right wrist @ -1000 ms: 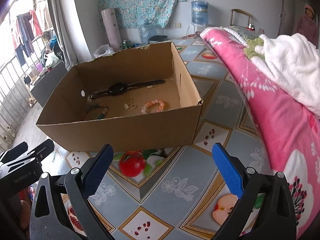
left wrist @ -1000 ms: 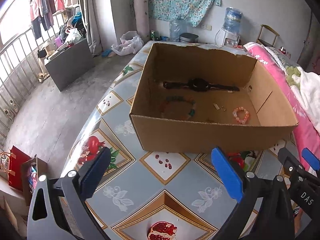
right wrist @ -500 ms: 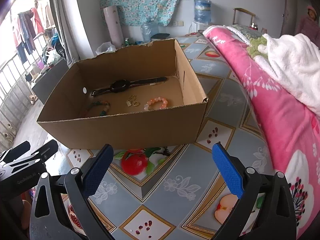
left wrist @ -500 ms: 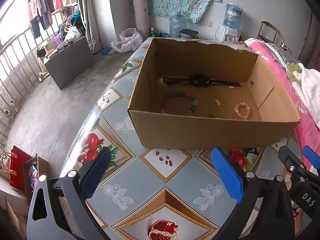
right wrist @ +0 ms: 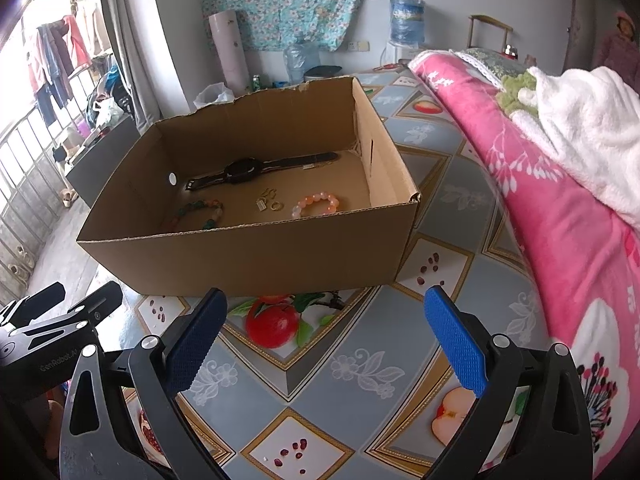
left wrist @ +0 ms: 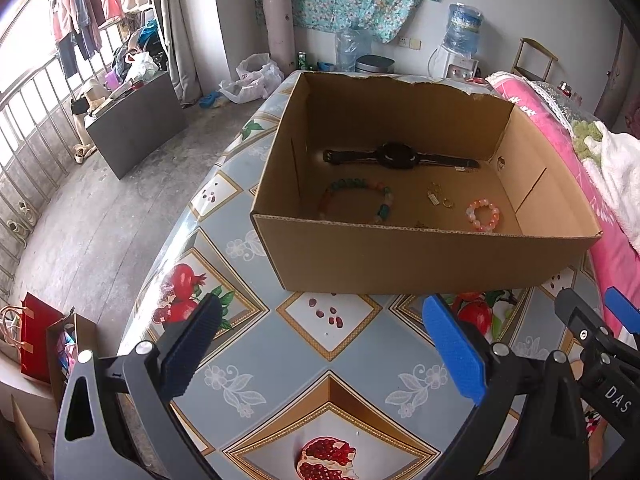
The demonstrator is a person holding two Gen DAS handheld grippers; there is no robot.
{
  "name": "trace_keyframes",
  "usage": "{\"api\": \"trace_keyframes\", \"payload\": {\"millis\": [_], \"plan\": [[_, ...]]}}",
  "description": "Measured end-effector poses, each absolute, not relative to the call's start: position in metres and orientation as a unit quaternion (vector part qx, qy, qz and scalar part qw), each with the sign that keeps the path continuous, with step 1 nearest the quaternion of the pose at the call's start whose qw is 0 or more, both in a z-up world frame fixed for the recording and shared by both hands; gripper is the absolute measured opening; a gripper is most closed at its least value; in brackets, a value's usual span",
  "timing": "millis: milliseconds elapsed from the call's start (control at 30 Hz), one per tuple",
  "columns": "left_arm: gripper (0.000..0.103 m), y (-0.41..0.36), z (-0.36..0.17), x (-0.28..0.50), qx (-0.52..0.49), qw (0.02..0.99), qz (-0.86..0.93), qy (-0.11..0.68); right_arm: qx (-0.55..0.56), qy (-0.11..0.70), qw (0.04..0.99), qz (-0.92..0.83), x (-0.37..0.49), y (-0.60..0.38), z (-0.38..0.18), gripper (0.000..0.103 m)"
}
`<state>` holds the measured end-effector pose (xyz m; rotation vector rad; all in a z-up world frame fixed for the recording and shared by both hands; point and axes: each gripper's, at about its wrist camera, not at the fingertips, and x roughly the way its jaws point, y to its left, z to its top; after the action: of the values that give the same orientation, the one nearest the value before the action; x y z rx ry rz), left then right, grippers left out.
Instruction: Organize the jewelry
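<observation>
Black watch (left wrist: 394, 157) laid flat, pink bead bracelet (left wrist: 483, 215), multicoloured bracelet (left wrist: 356, 200), in cardboard box (left wrist: 420, 258), left gripper (left wrist: 320, 350) and right gripper (right wrist: 326, 334) wide apart, empty

My 2 wrist cameras look forward and down, near the open brown cardboard box (left wrist: 424, 256) on the fruit-patterned blue tablecloth (left wrist: 320, 360). My left view faces its near-left corner, my right view its near-right corner (right wrist: 412, 216); both share the box's interior.
</observation>
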<state>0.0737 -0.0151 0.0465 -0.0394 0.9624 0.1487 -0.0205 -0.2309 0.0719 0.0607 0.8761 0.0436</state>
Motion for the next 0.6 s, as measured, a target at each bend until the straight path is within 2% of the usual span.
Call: {"api": "trace_keyframes", "payload": {"millis": [600], "plan": [[0.098, -0.0162, 0.0448, 0.0729, -0.017, 0.882, 0.070, 0.465, 0.030, 0.426, 0.904, 0.024, -0.0220, -0.2281, 0.0718, 0.095]]}}
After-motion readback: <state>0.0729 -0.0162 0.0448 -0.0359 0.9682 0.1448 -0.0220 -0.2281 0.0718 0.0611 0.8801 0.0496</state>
